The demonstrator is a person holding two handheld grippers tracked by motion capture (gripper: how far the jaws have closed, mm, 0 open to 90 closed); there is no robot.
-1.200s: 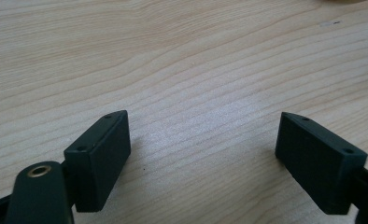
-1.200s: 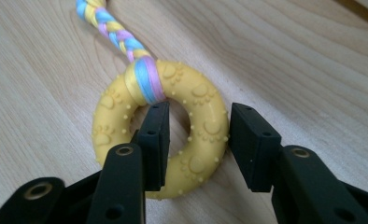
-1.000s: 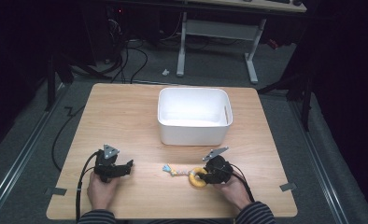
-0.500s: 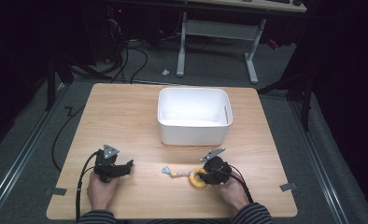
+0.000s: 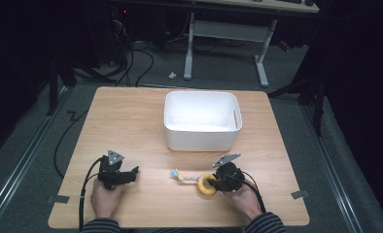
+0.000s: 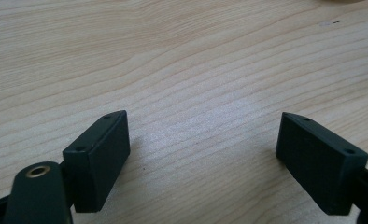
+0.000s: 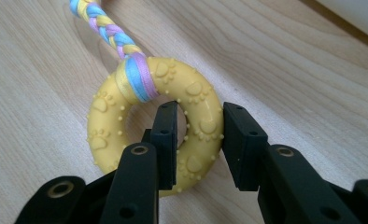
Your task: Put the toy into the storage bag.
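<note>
Right gripper is clamped on the yellow ring of a dog toy, one jaw through the hole, the other on the outer edge. The ring lies on the wooden table, near its front edge, right of centre, with its braided rope stretching away to the left. Left gripper rests on the table at front left, jaws wide apart, nothing between them. A white tub sits behind the toy, mid-table.

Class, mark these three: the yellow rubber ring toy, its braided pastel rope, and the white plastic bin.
yellow rubber ring toy (image 7: pixel 102 126), right gripper view, left side of ring.
braided pastel rope (image 7: pixel 108 29), right gripper view, mid-braid.
white plastic bin (image 5: pixel 199 138), high view, near outer wall.
</note>
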